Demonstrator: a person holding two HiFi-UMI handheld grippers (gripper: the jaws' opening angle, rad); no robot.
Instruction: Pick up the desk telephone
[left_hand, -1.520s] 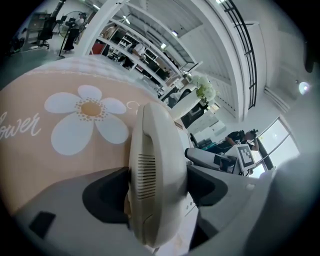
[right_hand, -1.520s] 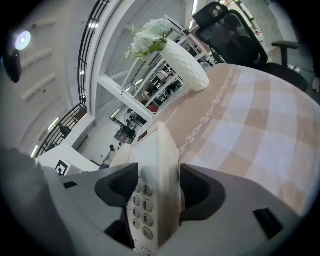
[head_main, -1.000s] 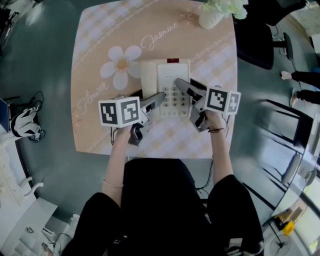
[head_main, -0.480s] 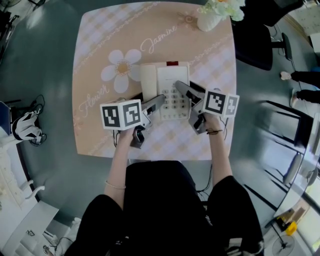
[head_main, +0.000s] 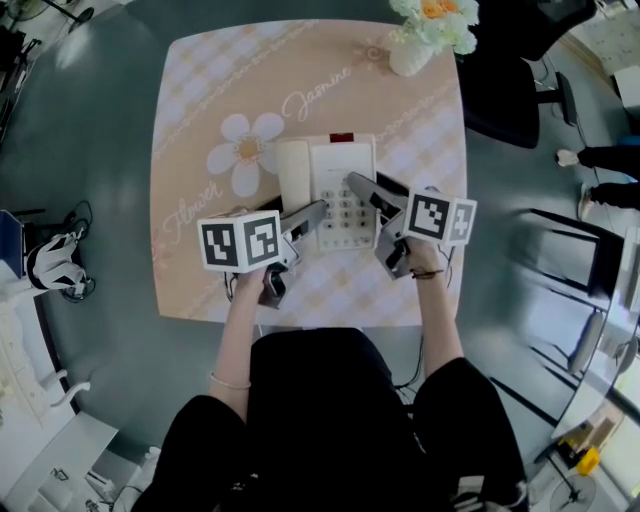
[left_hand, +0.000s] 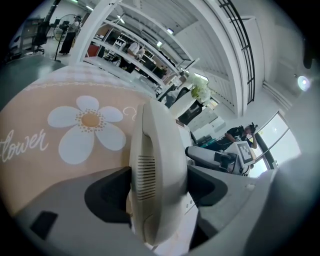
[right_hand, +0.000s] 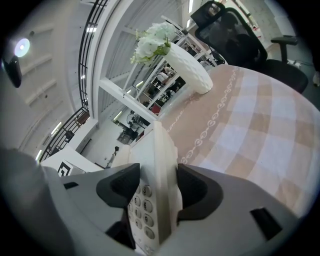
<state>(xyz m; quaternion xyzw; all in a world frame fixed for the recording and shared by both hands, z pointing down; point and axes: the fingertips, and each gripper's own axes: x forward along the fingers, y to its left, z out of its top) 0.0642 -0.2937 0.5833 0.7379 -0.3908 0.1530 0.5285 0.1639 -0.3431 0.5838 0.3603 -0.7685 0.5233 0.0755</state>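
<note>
The left gripper (left_hand: 159, 187) is clamped on the telephone's (head_main: 340, 165) handset (left_hand: 157, 150) side, and the right gripper (right_hand: 159, 187) is clamped on its keypad edge. The telephone is mid-desk (head_main: 200, 90), with a flower vase (head_main: 410, 55) beyond it.

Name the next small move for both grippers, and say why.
Probably raise both together, level and slowly: the left gripper is shut on the telephone at its handset side, the right gripper at its keypad edge, so uneven lifting could tilt it.
</note>
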